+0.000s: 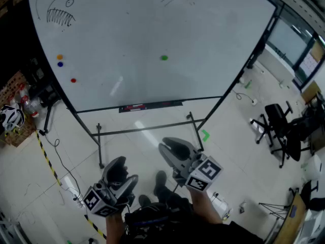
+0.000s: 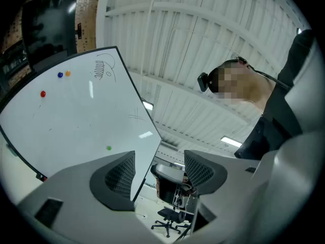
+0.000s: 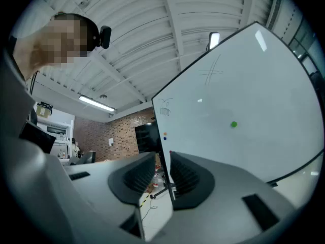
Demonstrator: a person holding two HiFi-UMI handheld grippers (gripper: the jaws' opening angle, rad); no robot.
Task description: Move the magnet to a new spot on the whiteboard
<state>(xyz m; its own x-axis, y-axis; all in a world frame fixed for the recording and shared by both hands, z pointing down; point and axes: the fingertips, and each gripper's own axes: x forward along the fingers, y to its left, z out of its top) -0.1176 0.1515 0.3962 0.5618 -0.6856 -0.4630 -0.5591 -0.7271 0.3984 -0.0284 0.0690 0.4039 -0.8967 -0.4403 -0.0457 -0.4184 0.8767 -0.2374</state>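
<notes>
A large whiteboard [image 1: 152,34] stands upright on a dark frame on the floor. A small round green magnet [image 1: 164,57] sticks alone near its middle. Well apart at the left edge sit an orange magnet [image 1: 60,57] just above a blue magnet [image 1: 60,64], with a red magnet [image 1: 73,80] lower right of them.

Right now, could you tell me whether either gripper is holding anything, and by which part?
Nothing is held: both the left gripper and right gripper have jaws apart and empty.
</notes>
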